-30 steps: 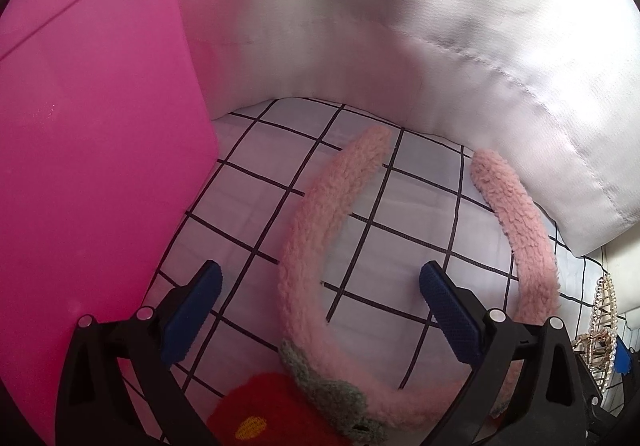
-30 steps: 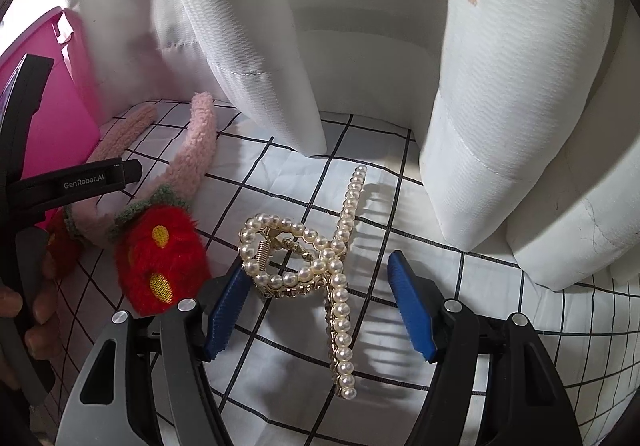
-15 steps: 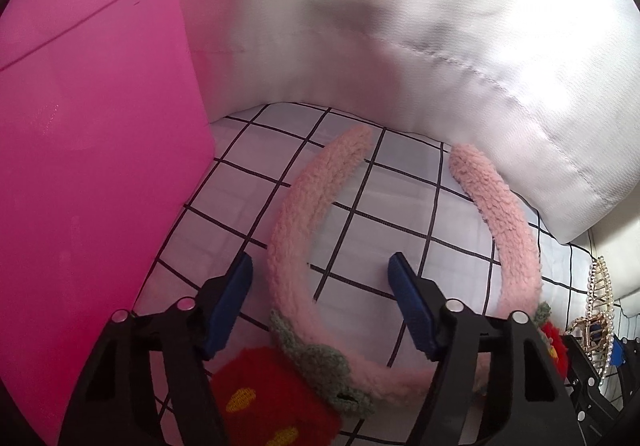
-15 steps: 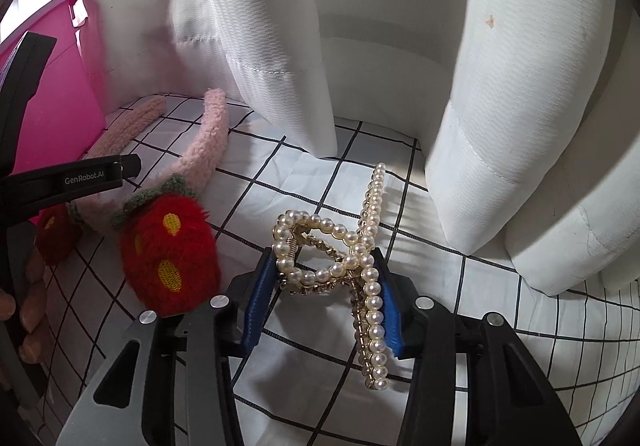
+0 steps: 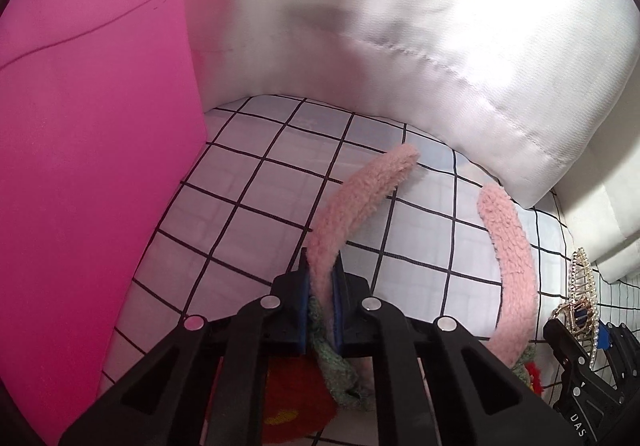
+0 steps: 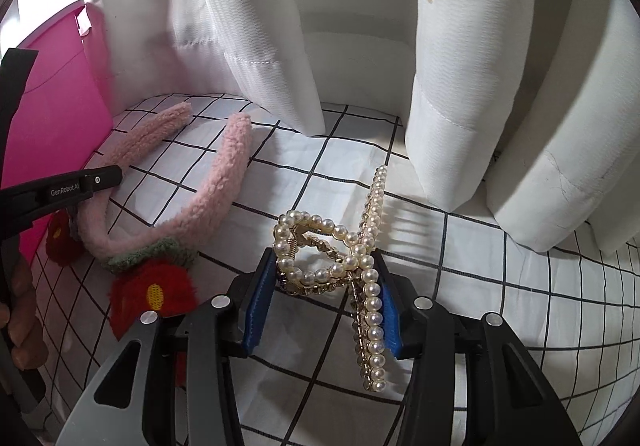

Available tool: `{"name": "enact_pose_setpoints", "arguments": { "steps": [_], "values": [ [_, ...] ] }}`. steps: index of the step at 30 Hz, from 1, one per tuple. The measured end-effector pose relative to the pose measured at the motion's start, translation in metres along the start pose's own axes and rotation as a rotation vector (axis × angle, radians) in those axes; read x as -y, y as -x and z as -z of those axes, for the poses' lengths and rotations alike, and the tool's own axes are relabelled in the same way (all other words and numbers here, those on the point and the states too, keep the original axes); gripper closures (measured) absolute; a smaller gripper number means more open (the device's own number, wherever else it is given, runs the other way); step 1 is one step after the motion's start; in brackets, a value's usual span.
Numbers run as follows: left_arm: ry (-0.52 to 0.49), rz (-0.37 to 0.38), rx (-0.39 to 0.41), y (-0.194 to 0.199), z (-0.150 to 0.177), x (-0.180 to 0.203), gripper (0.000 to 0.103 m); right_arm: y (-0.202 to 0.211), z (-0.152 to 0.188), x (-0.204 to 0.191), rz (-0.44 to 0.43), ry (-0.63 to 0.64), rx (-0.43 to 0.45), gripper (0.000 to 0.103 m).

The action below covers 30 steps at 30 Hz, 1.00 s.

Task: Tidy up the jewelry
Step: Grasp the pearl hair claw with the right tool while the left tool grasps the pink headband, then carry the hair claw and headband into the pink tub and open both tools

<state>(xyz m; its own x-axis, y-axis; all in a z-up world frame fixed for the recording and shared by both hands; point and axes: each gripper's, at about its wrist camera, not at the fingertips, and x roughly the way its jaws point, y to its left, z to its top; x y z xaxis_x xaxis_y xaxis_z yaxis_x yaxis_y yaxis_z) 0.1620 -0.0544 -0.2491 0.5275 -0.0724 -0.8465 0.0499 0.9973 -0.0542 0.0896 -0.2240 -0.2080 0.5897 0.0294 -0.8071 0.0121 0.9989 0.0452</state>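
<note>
Left claw has closed on the headband; right claw now pinches the pearl clip.

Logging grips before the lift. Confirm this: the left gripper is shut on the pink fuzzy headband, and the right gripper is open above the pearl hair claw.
One thing is wrong: the right gripper is not open above the pearl hair claw; the right wrist view shows its blue pads closed on it. The left gripper is shut on the pink fuzzy headband, as you said.
</note>
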Motion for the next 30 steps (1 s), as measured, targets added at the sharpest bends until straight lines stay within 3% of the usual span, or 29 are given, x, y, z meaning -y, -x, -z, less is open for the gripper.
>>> {"name": "enact_pose_setpoints", "arguments": {
  "steps": [18,30],
  "values": [
    [-0.053,0.037,0.074,0.089,0.016,-0.006,0.094,0.078,0.029,0.019,-0.023,-0.041,0.042,0.058],
    [-0.056,0.066,0.14,0.184,0.032,0.0,0.094,0.157,0.027,0.019,-0.061,0.032,0.107,0.058]
  ]
}}
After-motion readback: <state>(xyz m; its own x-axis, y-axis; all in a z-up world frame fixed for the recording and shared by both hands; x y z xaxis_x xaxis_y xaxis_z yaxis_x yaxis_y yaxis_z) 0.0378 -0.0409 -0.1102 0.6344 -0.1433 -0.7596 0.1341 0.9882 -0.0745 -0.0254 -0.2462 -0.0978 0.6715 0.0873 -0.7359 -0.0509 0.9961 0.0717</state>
